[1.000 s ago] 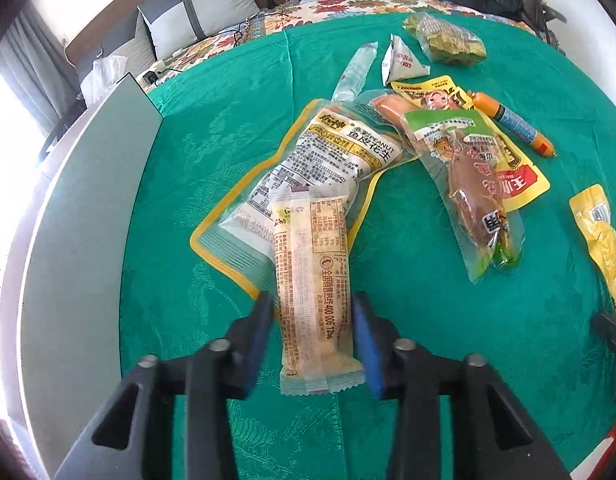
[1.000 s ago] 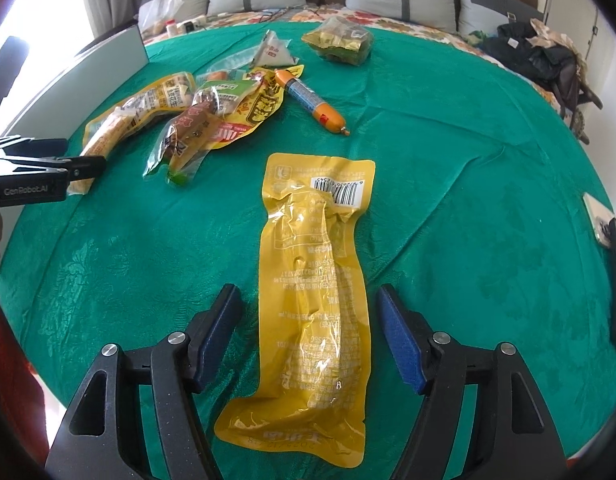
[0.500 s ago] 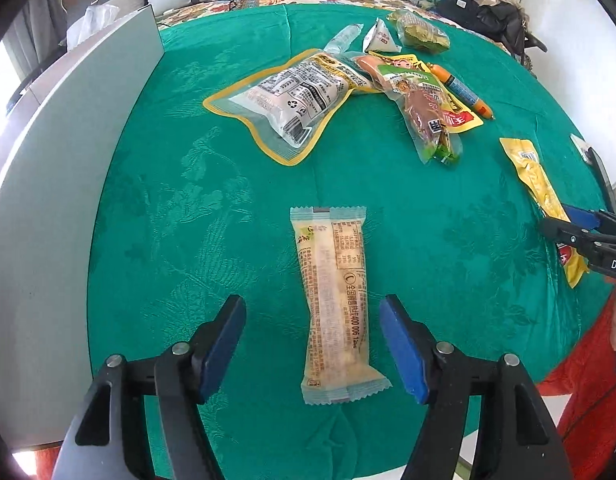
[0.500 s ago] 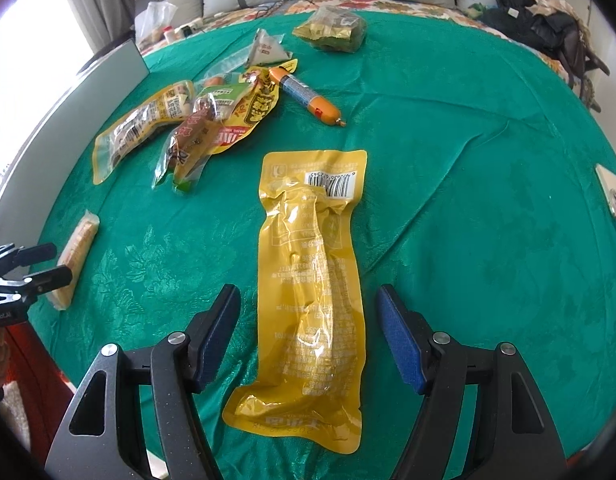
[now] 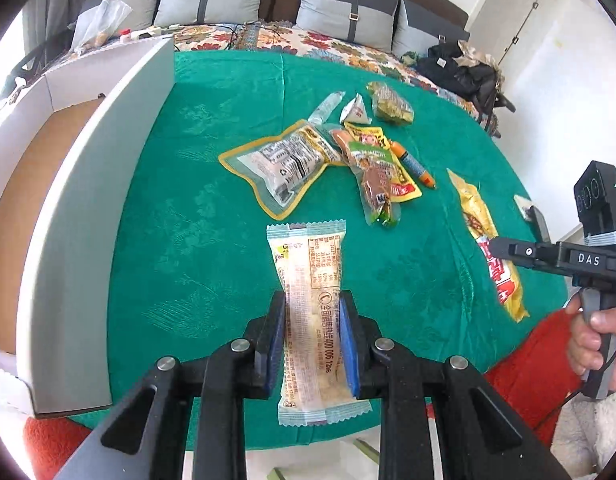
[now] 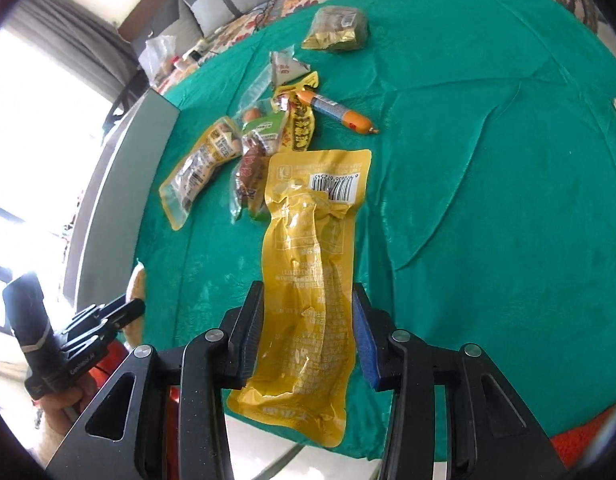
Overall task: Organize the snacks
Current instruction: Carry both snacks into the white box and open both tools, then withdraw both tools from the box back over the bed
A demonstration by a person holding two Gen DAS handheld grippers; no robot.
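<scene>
Left gripper (image 5: 312, 344) jaws closing on pale snack bar (image 5: 311, 312), lifted above green tablecloth (image 5: 212, 216).

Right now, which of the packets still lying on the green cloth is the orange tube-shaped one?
The sausage stick, a slim orange tube with a blue band, beside the yellow-edged pile. The other loose snacks are flat pouches or bags.

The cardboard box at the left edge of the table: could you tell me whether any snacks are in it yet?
None visible: the box shows only bare brown floor in the left wrist view, though its near wall hides part.
</scene>
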